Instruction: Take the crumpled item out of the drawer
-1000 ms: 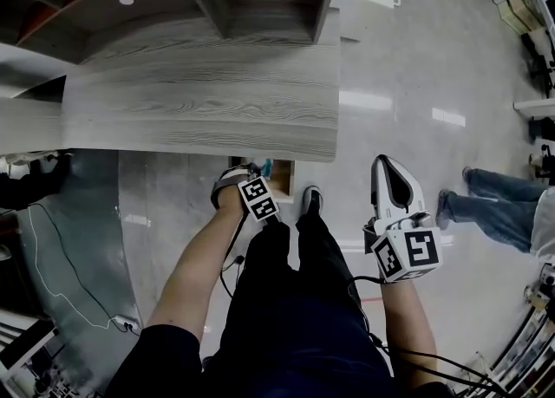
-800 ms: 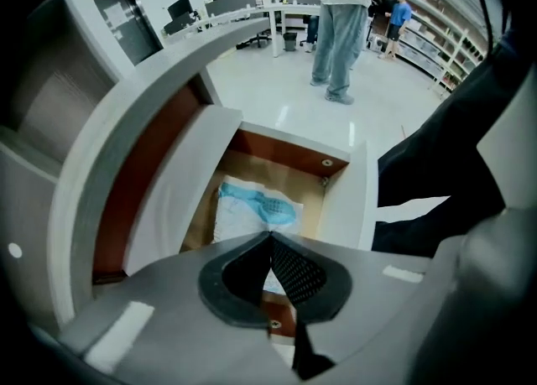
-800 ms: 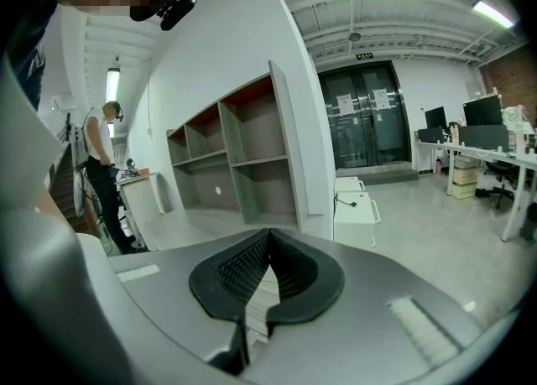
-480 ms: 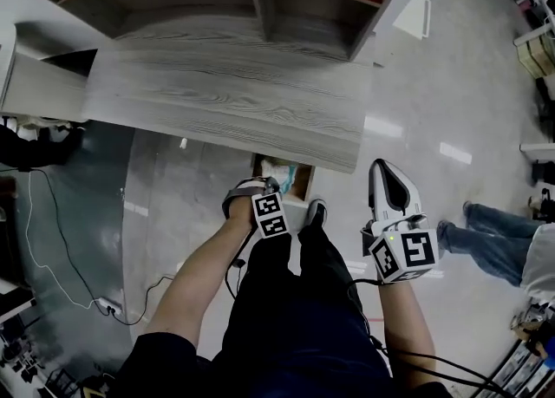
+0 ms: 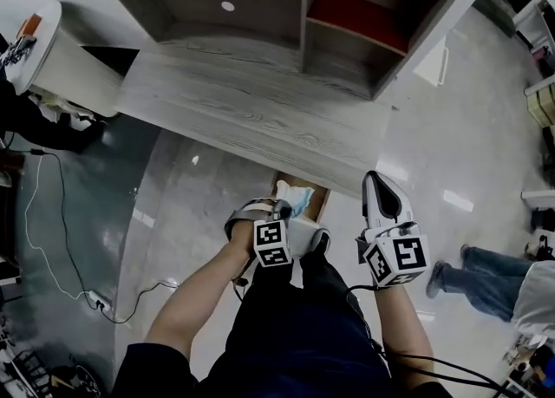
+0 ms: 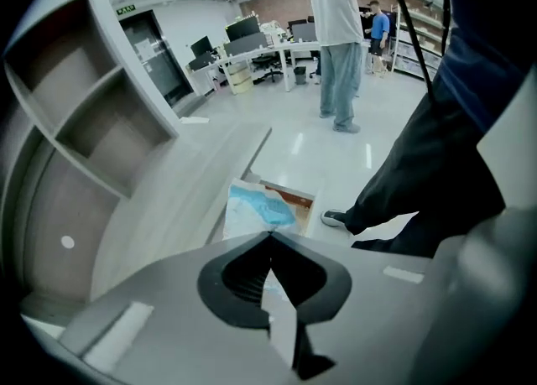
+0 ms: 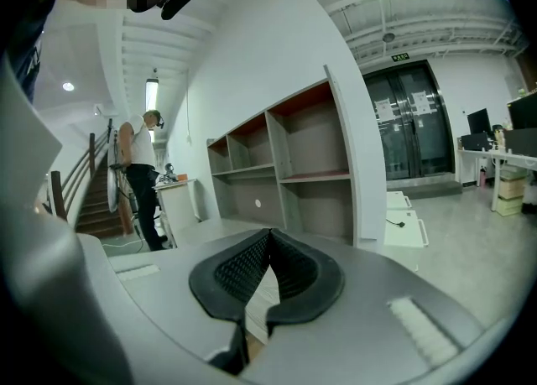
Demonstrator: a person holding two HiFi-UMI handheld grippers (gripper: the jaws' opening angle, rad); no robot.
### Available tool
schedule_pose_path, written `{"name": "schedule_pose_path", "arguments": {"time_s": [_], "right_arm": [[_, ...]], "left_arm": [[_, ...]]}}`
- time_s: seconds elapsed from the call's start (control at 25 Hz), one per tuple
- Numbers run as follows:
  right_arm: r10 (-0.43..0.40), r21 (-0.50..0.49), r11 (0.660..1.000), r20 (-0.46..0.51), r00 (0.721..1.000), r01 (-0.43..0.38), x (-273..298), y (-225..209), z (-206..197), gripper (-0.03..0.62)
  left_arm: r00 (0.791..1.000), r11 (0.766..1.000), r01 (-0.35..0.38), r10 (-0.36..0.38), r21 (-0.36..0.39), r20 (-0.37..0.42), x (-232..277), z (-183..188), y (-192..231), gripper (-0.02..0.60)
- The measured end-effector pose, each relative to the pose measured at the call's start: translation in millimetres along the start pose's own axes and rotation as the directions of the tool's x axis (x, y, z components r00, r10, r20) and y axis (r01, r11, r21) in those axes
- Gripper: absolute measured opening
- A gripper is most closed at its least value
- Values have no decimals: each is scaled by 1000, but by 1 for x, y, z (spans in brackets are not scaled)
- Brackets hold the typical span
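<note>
The drawer (image 5: 317, 198) stands out from under the grey wood counter top (image 5: 260, 119). In it lies the crumpled item (image 5: 295, 197), white with a light blue patch. My left gripper (image 5: 279, 207) hangs at the drawer's front edge, just above the item, jaws shut and empty. In the left gripper view the closed tips (image 6: 268, 234) point at the crumpled item (image 6: 256, 207) inside the drawer (image 6: 294, 199). My right gripper (image 5: 379, 178) is held to the right of the drawer, over the floor. It is shut with nothing in it, and its tips (image 7: 269, 231) meet.
A shelf unit (image 5: 303, 6) rises behind the counter top. A white stand (image 5: 61, 58) and a floor cable (image 5: 52, 240) are at the left. A person in jeans (image 5: 486, 279) stands on the right. My own legs and shoe (image 5: 319, 240) are beside the drawer.
The drawer shows further out from under the counter top, and more of the crumpled item is in sight. Both grippers have stayed shut and have shifted slightly with my body.
</note>
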State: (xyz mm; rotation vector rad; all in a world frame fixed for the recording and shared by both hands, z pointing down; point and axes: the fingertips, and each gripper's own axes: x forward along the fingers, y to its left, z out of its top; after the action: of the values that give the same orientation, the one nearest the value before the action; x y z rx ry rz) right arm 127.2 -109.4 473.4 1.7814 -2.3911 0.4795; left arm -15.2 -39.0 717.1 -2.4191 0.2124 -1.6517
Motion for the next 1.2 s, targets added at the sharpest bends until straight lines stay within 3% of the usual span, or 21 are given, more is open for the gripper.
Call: {"name": "schedule_pose_path", "arguments": {"time_s": [0.28, 0.6, 0.84, 1.2], "right_arm": [[19, -22, 1000, 52, 998, -18, 6, 8, 29, 6], [-21, -39, 999, 101, 995, 25, 4, -12, 55, 6], [-90, -37, 995, 115, 989, 95, -6, -42, 64, 6], [-213, -8, 977, 91, 973, 215, -30, -89, 55, 6]], "left_arm": [[991, 991, -129, 128, 23, 31, -31, 15, 58, 3], [973, 970, -229, 229, 77, 14, -26, 31, 144, 3], [966, 962, -250, 255, 114, -30, 6, 37, 192, 4], [958, 956, -232, 256, 178, -131, 70, 28, 212, 5]]}}
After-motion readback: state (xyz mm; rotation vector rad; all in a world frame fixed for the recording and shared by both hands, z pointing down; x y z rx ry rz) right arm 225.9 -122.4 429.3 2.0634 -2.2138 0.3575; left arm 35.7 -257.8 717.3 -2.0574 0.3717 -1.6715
